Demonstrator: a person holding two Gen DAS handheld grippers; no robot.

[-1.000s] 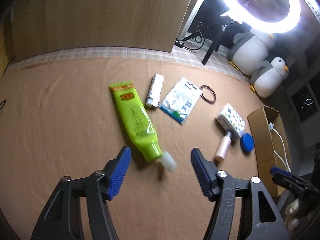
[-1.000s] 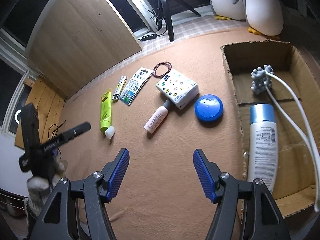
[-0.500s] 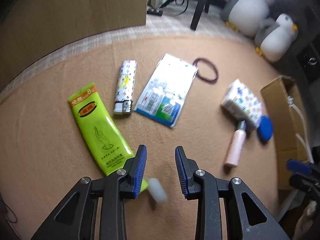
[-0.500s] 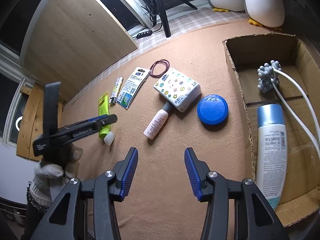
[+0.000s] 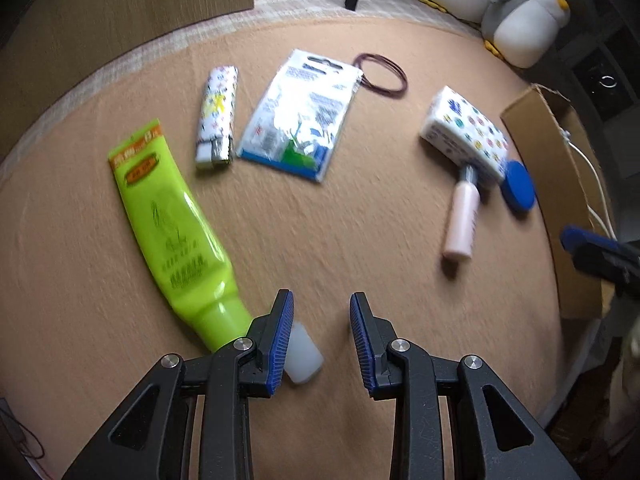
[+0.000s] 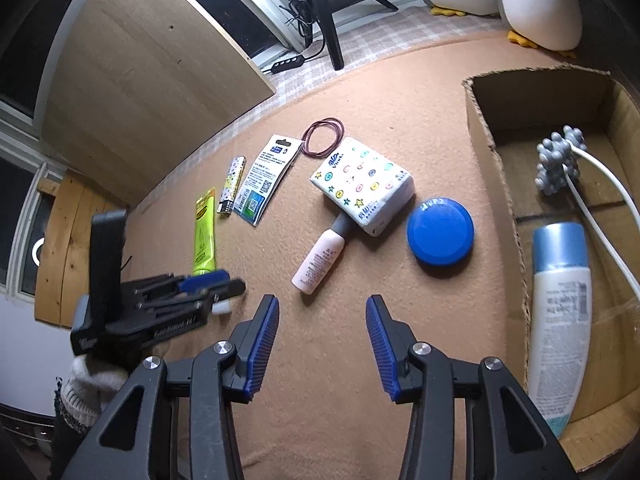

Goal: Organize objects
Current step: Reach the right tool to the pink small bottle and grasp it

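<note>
The left tool [image 5: 321, 330] hovers low over the tan, felt-like worktop [image 5: 328, 232], its ribbed blue pads parted and gripping nothing; the translucent white cap [image 5: 303, 348] of the glossy lime-green tube [image 5: 172, 224] sits in the gap, right against the left pad. The tube's flat crimped end points away, ahead and to the left. Further ahead lie a slim patterned lighter [image 5: 217, 118] with a metal head and, beside it to the right, a shiny flat plastic packet [image 5: 302, 114], with a thin dark-red elastic loop [image 5: 382, 76] at the packet's far corner. Ahead to the right, a soft white tissue pack [image 5: 466, 134] printed with coloured dots rests on the grey cap of a small pink cylindrical bottle [image 5: 462, 220], and a round blue lid [image 5: 518, 192] touches the pack's corner.

The right tool [image 6: 322, 330] is also released, pads spread wide over bare worktop, holding nothing. To its right stands an open corrugated cardboard box [image 6: 492, 148]; inside lie a white bottle with a pale-blue cap [image 6: 560, 308], a knobbly grey massager head [image 6: 554, 162] and smooth white curved handles [image 6: 600, 208] running from it. To its left the left tool appears, blurred, in a gloved hand [image 6: 90, 380]. Plush penguins [image 5: 524, 12] sit beyond the worktop's far edge
</note>
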